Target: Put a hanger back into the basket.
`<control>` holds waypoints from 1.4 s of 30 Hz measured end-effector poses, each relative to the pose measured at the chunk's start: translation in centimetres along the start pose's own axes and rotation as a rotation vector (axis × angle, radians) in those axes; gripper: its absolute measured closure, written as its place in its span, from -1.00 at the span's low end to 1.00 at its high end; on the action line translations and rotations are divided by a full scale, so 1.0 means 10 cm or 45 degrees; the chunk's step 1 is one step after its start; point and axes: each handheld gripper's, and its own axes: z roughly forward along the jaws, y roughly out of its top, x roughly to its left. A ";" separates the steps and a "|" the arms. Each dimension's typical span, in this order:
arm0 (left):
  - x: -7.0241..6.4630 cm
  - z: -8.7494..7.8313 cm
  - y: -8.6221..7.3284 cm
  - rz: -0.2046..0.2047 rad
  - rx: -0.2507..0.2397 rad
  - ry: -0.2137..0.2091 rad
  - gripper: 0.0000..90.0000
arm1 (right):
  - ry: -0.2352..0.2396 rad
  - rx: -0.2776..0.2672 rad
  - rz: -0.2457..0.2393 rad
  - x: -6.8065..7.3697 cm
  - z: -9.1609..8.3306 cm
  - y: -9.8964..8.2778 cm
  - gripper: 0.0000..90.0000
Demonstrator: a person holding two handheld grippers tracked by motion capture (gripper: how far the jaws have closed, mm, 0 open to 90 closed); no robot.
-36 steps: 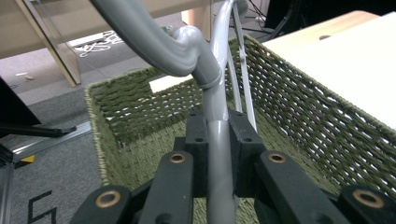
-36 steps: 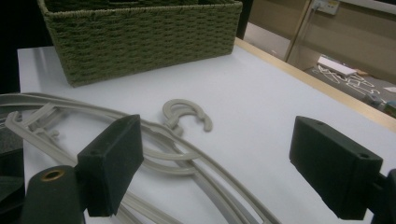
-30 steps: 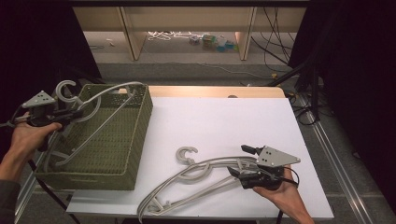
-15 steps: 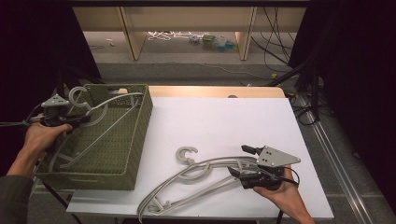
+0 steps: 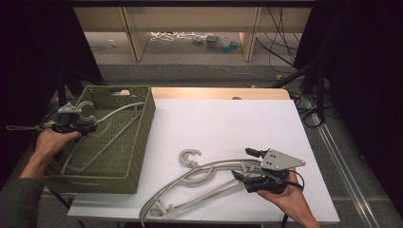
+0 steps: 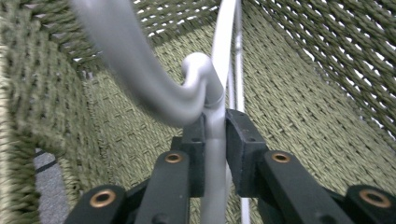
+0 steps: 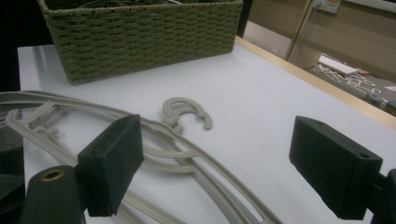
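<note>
The woven green basket (image 5: 138, 142) sits at the left end of the white table (image 5: 228, 123), and everything here is placed against it. Inside the basket, the left gripper (image 6: 215, 140) holds a grey hanger (image 6: 212, 98) by the neck just below its hook, its pads pressed on either side of the stem; the jaws have just been easing apart a little, yet the stem is still pinched between them. From above, this hanger (image 5: 107, 126) slants across the basket's interior, its hook near the far left corner; whether its lower bar already rests on the basket floor is hard to tell from the pictures. To the right of the basket, on the bare table, lie more grey hangers (image 5: 199, 183) in a loose overlapping pile, and the right gripper (image 7: 217, 163) waits over their right end with its jaws wide apart, holding nothing. To finish the step well, the left hand should lower the hanger until it lies flat along the basket floor, then open fully and lift straight out past the hook, so that the hook does not snag the weave or the rim.
</note>
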 end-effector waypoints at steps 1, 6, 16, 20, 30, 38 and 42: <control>0.02 -0.02 0.00 -0.031 -0.001 0.006 0.68 | 0.000 0.000 0.001 0.00 0.00 0.00 -0.59; 0.02 -0.08 -0.01 -0.135 -0.060 0.060 0.54 | -0.004 -0.005 0.002 0.00 0.00 0.00 -0.59; -0.22 -0.67 0.07 -0.234 -0.258 0.206 -0.03 | 0.000 0.000 0.011 0.00 0.00 0.00 -0.59; -0.37 -0.96 0.09 -0.324 -0.416 0.140 -0.18 | -0.006 0.001 0.006 0.00 -0.01 0.00 -0.59; -1.17 -1.14 0.06 -0.229 -0.638 -0.089 -0.34 | -0.026 -0.044 0.039 0.00 -0.03 0.01 -0.59; -1.75 -0.93 0.00 -0.120 -0.660 -0.242 -0.39 | -0.021 -0.072 0.058 0.03 -0.03 0.01 -0.61; -1.92 -0.82 -0.05 -0.071 -0.686 -0.262 -0.41 | -0.040 -0.086 0.066 0.02 -0.03 0.00 -0.63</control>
